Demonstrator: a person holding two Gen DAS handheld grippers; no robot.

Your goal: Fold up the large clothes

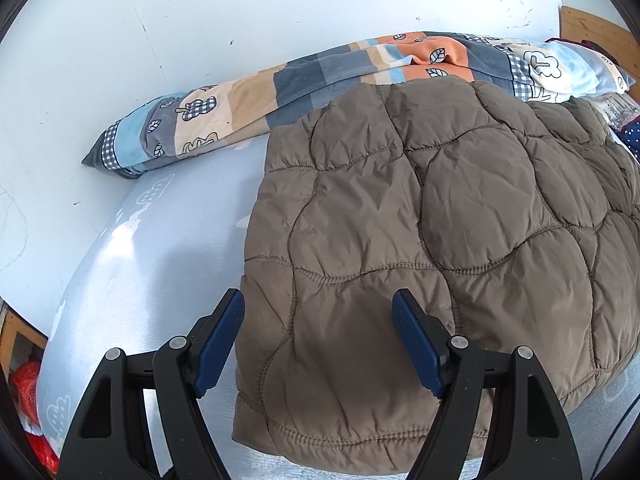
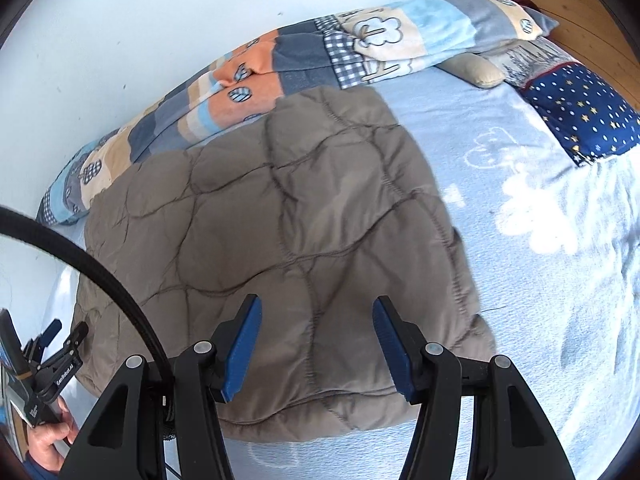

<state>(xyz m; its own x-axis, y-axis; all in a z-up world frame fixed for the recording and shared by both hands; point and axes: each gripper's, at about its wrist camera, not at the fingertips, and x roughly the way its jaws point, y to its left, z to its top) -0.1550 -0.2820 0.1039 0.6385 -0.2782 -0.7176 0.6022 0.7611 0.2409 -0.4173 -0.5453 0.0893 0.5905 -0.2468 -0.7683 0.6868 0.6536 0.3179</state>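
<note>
Underneath, pale blue bedsheet (image 2: pixel 500 240), white wall (image 1: pixel 200 20)

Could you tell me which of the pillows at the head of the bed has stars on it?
The dark navy pillow, dotted with gold stars; the small plain beige pillow beside it has none.

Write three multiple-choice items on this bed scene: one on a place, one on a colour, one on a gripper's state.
1. The patchwork quilt lies:
A. along the wall behind the jacket
B. on the floor
C. on top of the jacket

2. The quilted jacket is:
A. red
B. brown
C. white

3. The right gripper is:
A. shut on the jacket
B. shut on a pillow
C. open above the jacket

Answers: 1 A, it runs between wall and jacket; 2 B, its fabric is brown throughout; 3 C, nothing is pinched between its blue pads.
</note>
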